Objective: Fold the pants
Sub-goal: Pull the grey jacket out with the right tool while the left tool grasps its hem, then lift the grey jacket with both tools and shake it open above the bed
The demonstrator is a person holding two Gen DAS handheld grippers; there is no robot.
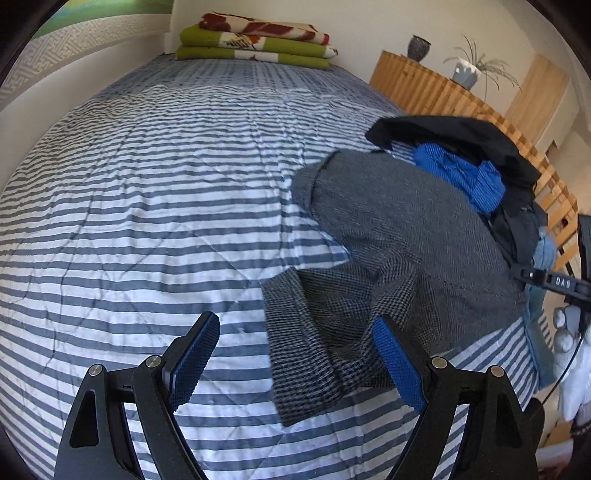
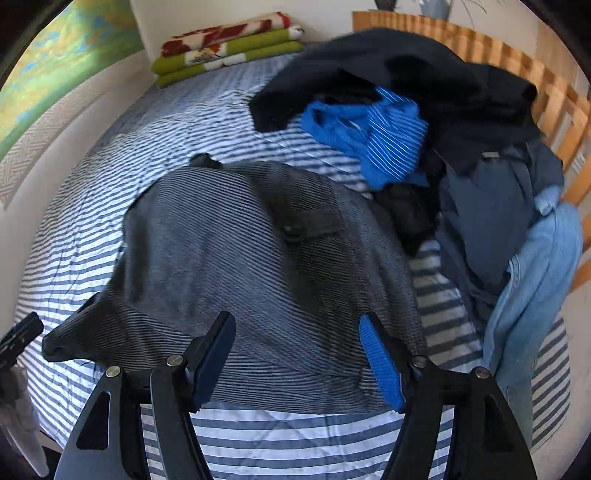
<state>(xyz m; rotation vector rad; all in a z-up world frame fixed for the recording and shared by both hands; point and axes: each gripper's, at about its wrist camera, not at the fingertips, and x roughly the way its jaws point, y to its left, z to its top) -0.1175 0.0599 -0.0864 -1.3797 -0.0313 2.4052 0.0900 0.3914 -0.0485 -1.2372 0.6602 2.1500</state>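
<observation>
A striped bed (image 1: pixel 147 192) stands against a white wall (image 1: pixel 280 14), folded blankets (image 1: pixel 255 40) at its far end, slatted wooden furniture (image 1: pixel 424 85) with potted plant (image 1: pixel 467 72) beside it.

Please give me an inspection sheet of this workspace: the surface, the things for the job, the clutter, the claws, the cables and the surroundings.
Surface: bed with blue-and-white striped cover, slightly wrinkled.
Job's things: grey pants lie spread on the cover, partly folded, one end doubled up near the front edge.
Clutter: pile at the right side: black garment, bright blue striped garment, dark blue clothing, light blue cloth.
Claws: left claw open above the pants' end; right claw open over the pants; neither holds anything.
Cables: one thin dark cable at the right edge.
Surroundings: folded blankets at the far end, wooden slatted rail, vase, potted plant.
</observation>
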